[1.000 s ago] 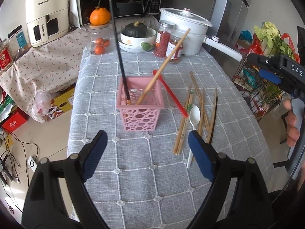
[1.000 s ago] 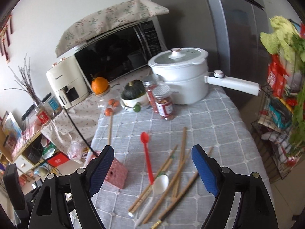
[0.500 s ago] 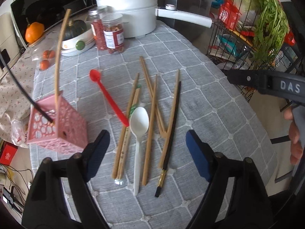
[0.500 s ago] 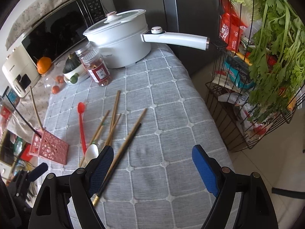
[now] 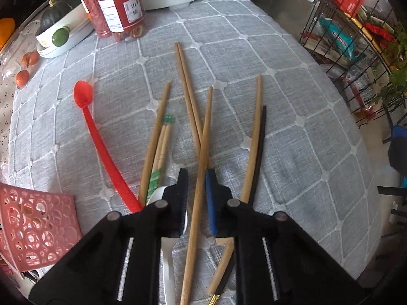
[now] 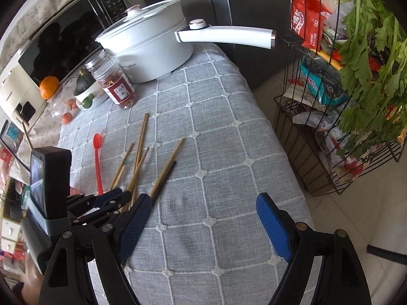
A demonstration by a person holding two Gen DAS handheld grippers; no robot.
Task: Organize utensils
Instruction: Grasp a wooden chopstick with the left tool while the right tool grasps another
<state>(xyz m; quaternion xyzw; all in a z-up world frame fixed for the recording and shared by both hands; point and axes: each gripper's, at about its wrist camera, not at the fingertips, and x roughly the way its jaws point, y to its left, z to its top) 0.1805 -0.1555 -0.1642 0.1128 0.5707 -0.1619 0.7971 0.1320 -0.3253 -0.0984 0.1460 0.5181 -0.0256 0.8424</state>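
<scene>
Several wooden chopsticks (image 5: 187, 86), a black chopstick (image 5: 261, 137), a red spoon (image 5: 101, 139) and a white spoon (image 5: 168, 267) lie loose on the grey checked tablecloth (image 5: 292, 101). My left gripper (image 5: 197, 175) points down over them. Its jaws are closing, with one long wooden chopstick (image 5: 204, 137) between them and thin gaps still showing beside it. The pink lattice basket (image 5: 33, 228) stands at the lower left. My right gripper (image 6: 203, 203) hangs open over bare cloth to the right of the pile, holding nothing. The left gripper (image 6: 112, 198) sits beside it.
Two snack jars (image 5: 122, 10), a white pot (image 6: 147, 45) with a long handle, and a bowl with a squash (image 5: 58, 23) stand at the table's far end. A wire rack (image 6: 330, 101) of packets and greens stands off the table's right edge.
My left gripper swung right from the pink basket, dropped onto the utensil pile and narrowed its jaws around one wooden chopstick. The right gripper lowered toward the cloth, still wide.
</scene>
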